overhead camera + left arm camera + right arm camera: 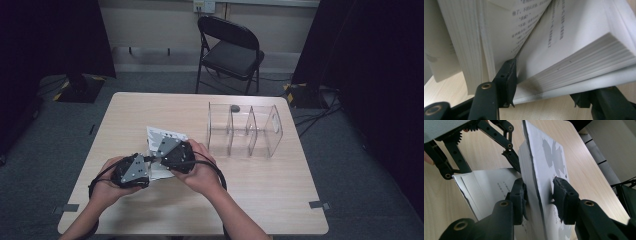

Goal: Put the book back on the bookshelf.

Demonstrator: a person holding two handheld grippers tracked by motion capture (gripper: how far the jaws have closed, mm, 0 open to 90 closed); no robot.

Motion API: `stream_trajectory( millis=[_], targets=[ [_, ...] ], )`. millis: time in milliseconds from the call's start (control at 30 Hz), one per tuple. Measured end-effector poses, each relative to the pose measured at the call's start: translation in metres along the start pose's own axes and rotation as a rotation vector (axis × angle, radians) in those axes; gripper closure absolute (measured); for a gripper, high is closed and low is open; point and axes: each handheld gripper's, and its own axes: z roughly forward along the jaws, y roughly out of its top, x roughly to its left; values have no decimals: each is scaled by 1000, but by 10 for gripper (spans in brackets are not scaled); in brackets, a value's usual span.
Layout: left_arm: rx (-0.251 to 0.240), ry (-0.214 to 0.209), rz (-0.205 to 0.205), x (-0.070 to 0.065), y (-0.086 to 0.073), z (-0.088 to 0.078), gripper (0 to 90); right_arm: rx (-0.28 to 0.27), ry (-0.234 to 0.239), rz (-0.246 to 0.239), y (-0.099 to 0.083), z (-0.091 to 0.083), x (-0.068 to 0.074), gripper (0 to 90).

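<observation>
The left gripper (131,170) sat nearest, at seven o'clock on the table (280,190), jaws half wide astride a wad of the open book's (162,145) pages. Just beyond, the right gripper (539,192) was clamped tight on the raised cover block. Farther off, at two o'clock, stood the clear divider rack (245,131).

Curtained recording lab (60,40), lone table (280,200)

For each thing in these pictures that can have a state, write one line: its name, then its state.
book: open, on the table, front part lifted
left gripper: around a stack of pages
right gripper: shut on the cover part
clear divider box: upright, one small dark object inside
folding chair: unfolded, vacant
</observation>
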Motion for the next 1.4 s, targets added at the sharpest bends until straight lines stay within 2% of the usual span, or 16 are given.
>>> stream_trajectory(
  millis=[133,233,433,533,567,633,667,767,833,900,933,1033,1133,1200,1367,1400],
  targets=[
    [-10,1,-6,0,2,-4,477,-1,16,0,2,-3,-2,629],
    [4,-2,11,1,4,-4,487,3,23,0,2,-3,-1,624],
    [14,-4,-8,3,5,-7,523,5,55,-5,5,-1,0,581],
    [14,-8,-31,6,7,-11,549,-23,68,4,6,-1,1,553],
    [20,-9,-17,7,7,-12,552,-31,72,20,6,-2,1,540],
    [26,-2,-13,6,8,-12,559,-60,102,59,6,-4,-2,464],
    [28,0,-13,7,9,-12,561,-63,100,66,7,-5,-3,397],
    [25,6,-22,8,9,-12,568,-66,79,72,7,-13,-6,320],
    [22,2,-39,9,9,-13,575,-83,72,74,2,-19,-9,294],
    [25,5,-37,10,10,-15,588,-117,75,119,-5,-26,-13,280],
    [27,3,-45,11,11,-17,600,-118,84,140,-9,-29,-14,280],
    [27,2,-63,15,13,-21,622,-104,63,138,-22,-37,-14,258],
    [33,-2,-57,16,14,-22,629,-120,31,154,-36,-46,-14,219],
    [44,-1,-48,17,16,-22,633,-144,28,195,-44,-52,-16,219],
    [50,-2,-42,19,18,-22,642,-112,13,225,-64,-55,-19,213],
    [52,-8,-58,18,18,-22,642,-101,16,224,-68,-53,-19,212]
  ],
)
